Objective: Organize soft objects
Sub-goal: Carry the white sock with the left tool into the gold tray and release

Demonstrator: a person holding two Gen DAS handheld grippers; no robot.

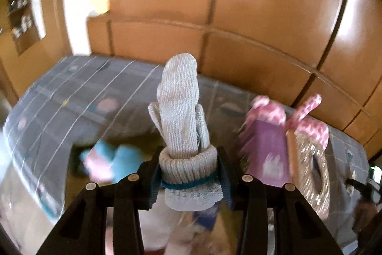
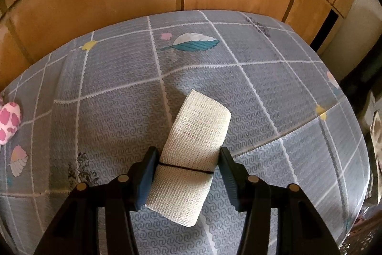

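Knit glove (image 1: 182, 133): grey-white, rolled in its cuff, upright.
Bandage roll (image 2: 191, 159): cream gauze, black band, tilted above bedspread.

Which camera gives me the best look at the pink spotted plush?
The left wrist view: the plush shows there with its ears and body beside a purple item, behind the glove in the left tool, though blurred. The right wrist view catches only one sharp lobe of it at the left edge.

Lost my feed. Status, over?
Left gripper shut on rolled knit glove. Right gripper around bandage roll, grip unclear. Bedspread ahead bare.
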